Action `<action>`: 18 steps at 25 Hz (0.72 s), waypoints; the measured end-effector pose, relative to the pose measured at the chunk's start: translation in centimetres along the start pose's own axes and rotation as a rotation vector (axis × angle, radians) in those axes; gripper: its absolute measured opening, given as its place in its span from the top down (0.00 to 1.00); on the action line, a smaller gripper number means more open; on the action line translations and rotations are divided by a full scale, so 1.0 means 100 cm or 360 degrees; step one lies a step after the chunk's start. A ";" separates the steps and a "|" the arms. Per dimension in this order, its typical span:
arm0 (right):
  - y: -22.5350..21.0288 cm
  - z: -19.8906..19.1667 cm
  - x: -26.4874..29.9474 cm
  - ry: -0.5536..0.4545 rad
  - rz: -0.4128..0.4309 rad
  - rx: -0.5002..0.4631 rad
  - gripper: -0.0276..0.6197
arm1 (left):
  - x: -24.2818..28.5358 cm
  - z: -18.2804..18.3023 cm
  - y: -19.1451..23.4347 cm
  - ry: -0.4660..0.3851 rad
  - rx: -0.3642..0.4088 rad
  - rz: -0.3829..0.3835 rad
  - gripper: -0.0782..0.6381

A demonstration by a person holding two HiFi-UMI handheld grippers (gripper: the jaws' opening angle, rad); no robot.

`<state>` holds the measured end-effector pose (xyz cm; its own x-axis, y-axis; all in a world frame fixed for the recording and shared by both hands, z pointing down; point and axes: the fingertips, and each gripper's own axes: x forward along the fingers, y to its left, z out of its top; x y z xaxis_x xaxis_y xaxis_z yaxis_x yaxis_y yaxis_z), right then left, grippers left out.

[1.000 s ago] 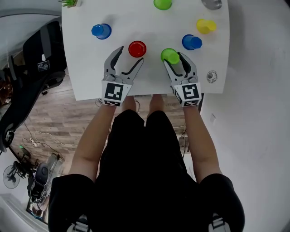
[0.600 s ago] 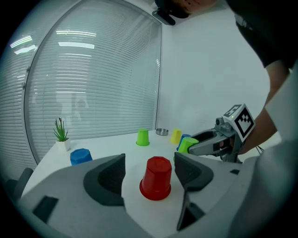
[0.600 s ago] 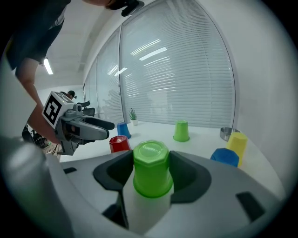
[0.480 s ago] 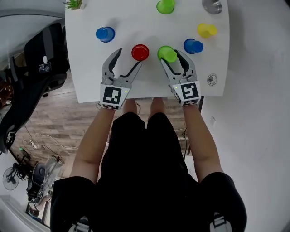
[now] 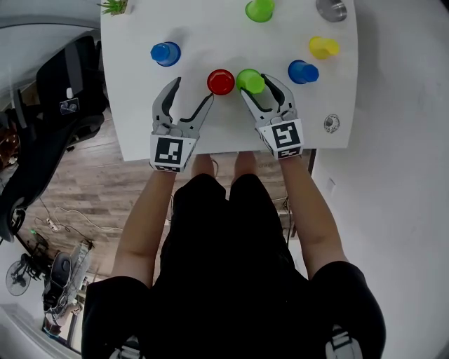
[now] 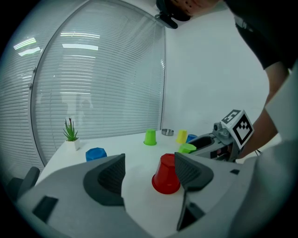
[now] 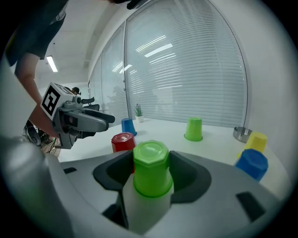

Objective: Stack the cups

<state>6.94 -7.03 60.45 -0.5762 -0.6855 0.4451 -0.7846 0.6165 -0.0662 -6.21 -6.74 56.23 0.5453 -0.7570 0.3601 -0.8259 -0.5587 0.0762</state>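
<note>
My right gripper (image 5: 257, 87) is shut on an upside-down green cup (image 5: 250, 80), which sits just right of the red cup (image 5: 220, 82). In the right gripper view the green cup (image 7: 151, 168) fills the gap between the jaws of the right gripper (image 7: 150, 174), with the red cup (image 7: 122, 141) behind it to the left. My left gripper (image 5: 191, 91) stands open just left of the red cup. In the left gripper view the red cup (image 6: 166, 174) stands upside down on the table beside the right jaw of the left gripper (image 6: 150, 173), untouched.
On the white table (image 5: 140, 105) stand other upside-down cups: a blue cup (image 5: 165, 53) at left, a second green cup (image 5: 259, 10) at the far edge, a yellow cup (image 5: 323, 48) and another blue cup (image 5: 302, 71) at right. A metal bowl (image 5: 331, 8) and a small plant (image 5: 112, 5) are at the far corners.
My right gripper has carried the green cup leftward, from a gap away to right beside the red cup. The left gripper has drifted slightly left and stayed open.
</note>
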 end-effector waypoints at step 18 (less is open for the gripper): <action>0.015 0.039 -0.020 -0.0115 0.0104 0.0072 0.30 | -0.009 0.010 0.028 -0.0017 0.0021 0.0087 0.42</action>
<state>6.07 -6.23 55.96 -0.6401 -0.6717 0.3729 -0.7534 0.6438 -0.1337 -8.83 -7.99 55.18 0.5008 -0.7902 0.3532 -0.8526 -0.5206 0.0442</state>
